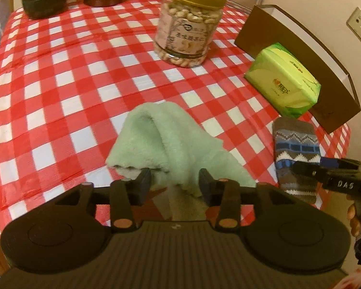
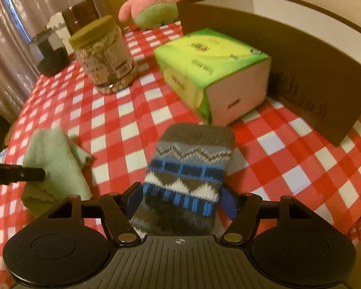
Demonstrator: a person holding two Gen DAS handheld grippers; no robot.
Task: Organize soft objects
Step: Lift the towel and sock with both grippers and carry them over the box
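Sock (image 2: 183, 183) between right tool (image 2: 183, 200) pads

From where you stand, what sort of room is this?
Probably a home dining room: a table under a red checked tablecloth, a jar of nuts, a pink plush toy, and curtains behind.

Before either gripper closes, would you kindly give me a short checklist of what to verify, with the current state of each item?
1. Green towel sits between the left gripper fingers: ok.
2. Left gripper open, not pressing the towel: ok.
3. Patterned sock sits between the right gripper fingers: ok.
4. Right gripper open around the sock: ok.
5. Brown box has room inside: cannot tell.
6. Tissue pack clear of the sock: ok, apart.
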